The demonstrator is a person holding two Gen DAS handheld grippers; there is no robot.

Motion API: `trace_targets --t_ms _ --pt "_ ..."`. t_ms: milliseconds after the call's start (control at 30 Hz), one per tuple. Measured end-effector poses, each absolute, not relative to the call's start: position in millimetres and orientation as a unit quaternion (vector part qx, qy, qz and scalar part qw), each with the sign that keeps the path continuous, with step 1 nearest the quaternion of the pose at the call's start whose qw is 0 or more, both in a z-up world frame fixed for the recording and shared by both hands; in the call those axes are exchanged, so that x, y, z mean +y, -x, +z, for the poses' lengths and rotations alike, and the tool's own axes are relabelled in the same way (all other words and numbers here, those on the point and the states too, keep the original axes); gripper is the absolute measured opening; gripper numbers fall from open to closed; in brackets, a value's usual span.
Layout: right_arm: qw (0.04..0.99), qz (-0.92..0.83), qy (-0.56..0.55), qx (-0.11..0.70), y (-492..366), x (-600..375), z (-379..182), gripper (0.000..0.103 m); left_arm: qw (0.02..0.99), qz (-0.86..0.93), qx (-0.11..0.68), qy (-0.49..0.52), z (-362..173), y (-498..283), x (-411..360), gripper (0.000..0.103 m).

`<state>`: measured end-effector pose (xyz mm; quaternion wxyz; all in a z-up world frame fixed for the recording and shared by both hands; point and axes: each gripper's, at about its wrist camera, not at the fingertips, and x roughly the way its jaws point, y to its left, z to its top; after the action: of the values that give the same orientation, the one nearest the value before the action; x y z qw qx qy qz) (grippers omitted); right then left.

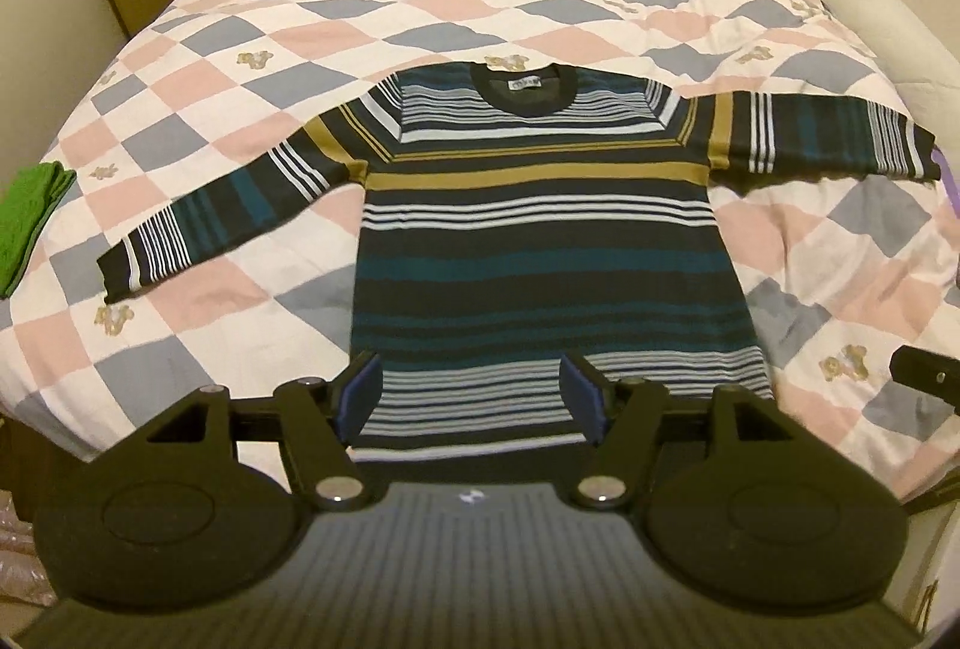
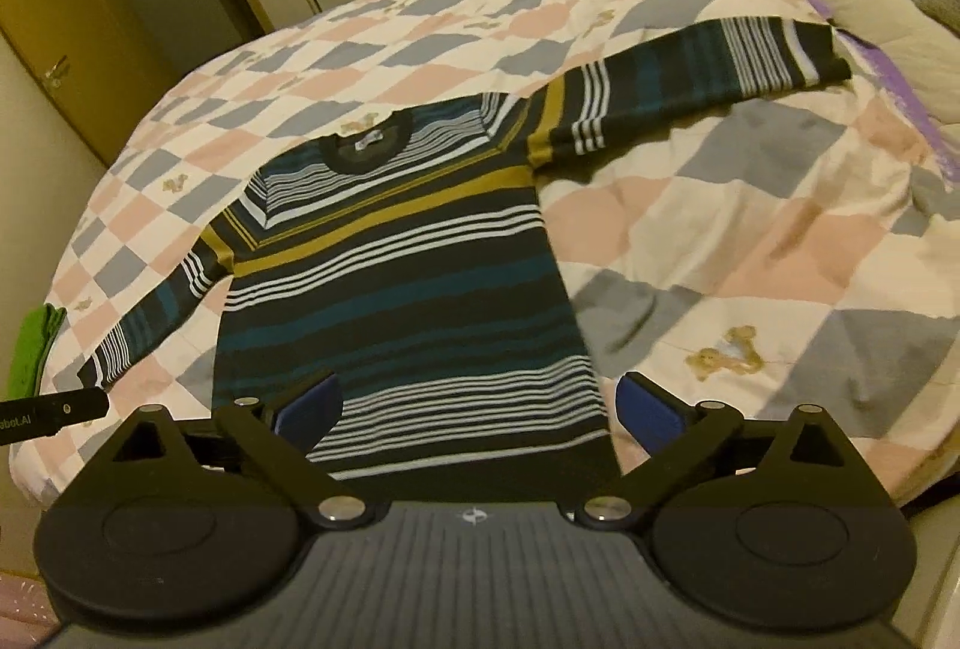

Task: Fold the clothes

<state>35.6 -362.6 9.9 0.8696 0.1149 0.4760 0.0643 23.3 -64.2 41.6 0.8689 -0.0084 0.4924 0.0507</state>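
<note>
Lies flat and face up on the checked quilt (image 1: pixel 240 49): a striped sweater (image 1: pixel 540 241) in navy, teal, white and mustard bands, both sleeves spread toward 9 and 3 o'clock, collar at 12. Hovers over the hem at 6 o'clock, jaws apart and empty: left gripper (image 1: pixel 471 397). Likewise spread wide, holding nothing: right gripper (image 2: pixel 477 412). Cut off at 9 o'clock: a green cloth (image 1: pixel 30 217). Hem partly hidden behind the gripper bodies.
</note>
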Motion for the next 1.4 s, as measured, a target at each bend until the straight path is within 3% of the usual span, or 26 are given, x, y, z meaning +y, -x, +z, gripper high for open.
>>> trace_targets --t_ms 800,1400 --pt "0.855 0.122 -0.094 0.495 46 -412 5 0.101 0.862 0.103 0.496 0.025 47 98 -125 0.067" --pt "0.876 0.121 -0.121 0.450 56 -435 25 0.101 0.881 0.087 0.465 0.003 62 100 -149 0.071"
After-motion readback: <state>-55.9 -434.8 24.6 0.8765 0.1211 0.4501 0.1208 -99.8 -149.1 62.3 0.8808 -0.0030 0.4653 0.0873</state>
